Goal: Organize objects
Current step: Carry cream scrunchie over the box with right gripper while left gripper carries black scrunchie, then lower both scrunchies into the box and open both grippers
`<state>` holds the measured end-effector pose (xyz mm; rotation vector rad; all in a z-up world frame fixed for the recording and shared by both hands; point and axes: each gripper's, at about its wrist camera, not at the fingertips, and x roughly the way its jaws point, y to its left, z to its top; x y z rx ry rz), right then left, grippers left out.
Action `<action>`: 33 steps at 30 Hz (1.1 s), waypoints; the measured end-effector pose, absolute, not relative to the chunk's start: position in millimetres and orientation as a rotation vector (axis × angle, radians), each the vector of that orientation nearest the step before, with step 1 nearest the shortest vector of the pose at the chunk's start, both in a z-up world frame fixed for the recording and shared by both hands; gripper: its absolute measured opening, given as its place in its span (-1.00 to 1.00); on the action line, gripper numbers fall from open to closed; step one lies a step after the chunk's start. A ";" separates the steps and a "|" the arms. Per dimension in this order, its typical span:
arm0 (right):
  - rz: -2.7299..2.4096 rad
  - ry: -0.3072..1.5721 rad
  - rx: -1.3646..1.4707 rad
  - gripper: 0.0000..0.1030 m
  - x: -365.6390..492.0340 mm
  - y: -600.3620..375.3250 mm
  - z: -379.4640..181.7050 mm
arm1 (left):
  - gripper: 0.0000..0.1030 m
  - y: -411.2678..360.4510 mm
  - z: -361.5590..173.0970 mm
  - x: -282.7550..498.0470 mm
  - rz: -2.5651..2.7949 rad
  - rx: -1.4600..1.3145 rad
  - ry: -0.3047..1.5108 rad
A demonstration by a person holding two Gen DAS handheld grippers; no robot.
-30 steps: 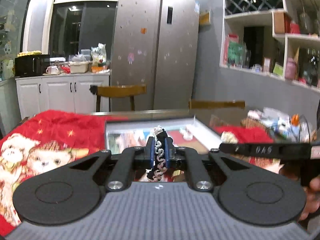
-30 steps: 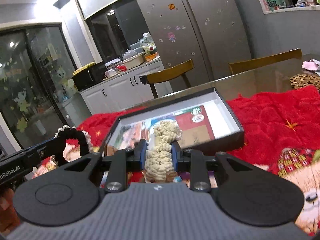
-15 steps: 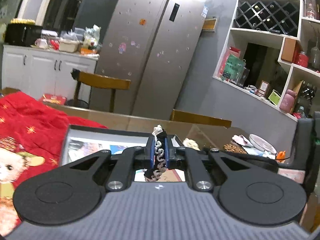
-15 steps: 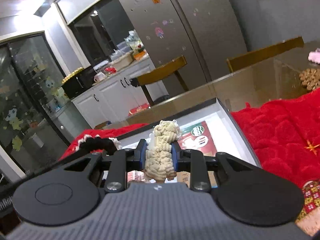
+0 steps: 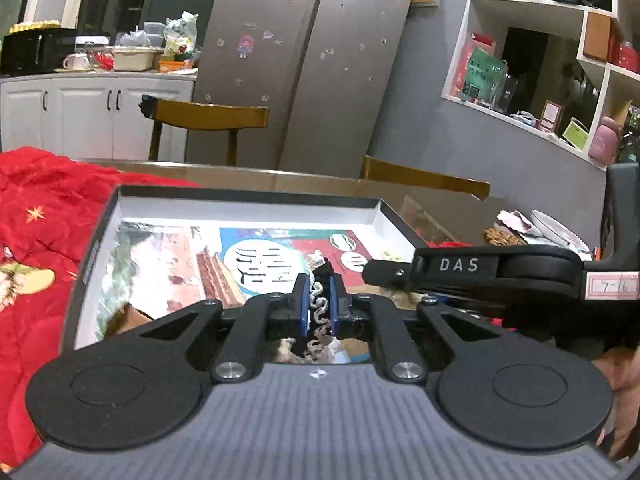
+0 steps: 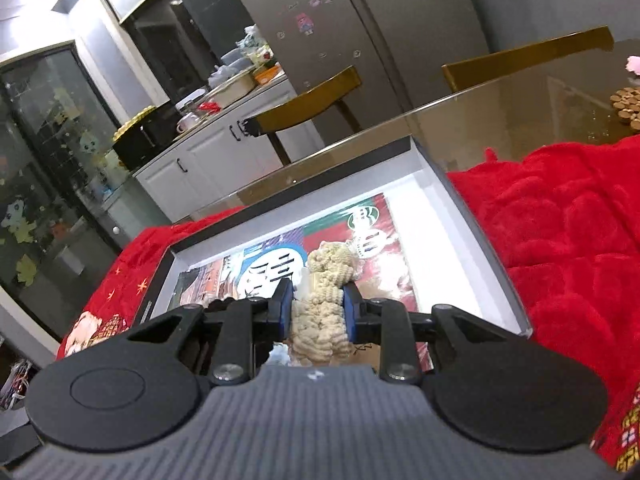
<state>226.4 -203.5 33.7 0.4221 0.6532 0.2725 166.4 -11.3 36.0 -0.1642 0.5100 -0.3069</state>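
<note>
Red blanket (image 6: 560,220), 1 open box (image 5: 96,248), 2 grippers, left gripper (image 5: 319,306) pinching black scrunchie (image 5: 325,276), right gripper (image 6: 318,312) pinching cream scrunchie (image 6: 324,280)

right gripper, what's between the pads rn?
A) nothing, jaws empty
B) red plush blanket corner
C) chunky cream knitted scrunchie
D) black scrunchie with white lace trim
C: in the right wrist view the right gripper has its blue pads pressed on a chunky cream knitted scrunchie, held above the shallow dark-rimmed white-lined box.
</note>
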 end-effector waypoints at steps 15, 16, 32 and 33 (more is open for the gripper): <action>0.284 0.620 0.331 -0.42 218.9 -195.7 30.6 | -0.75 -16.1 21.5 160.2 -0.256 -0.079 0.489; 0.280 0.619 0.327 -0.42 218.6 -195.5 30.5 | -0.75 -17.4 22.8 159.6 -0.253 -0.069 0.488; 0.292 0.612 0.296 -0.40 217.3 -195.2 27.7 | -0.75 -21.8 19.7 157.9 -0.259 -0.046 0.506; 0.294 0.612 0.294 -0.40 217.3 -194.8 27.7 | -0.75 -21.6 19.6 158.1 -0.259 -0.047 0.507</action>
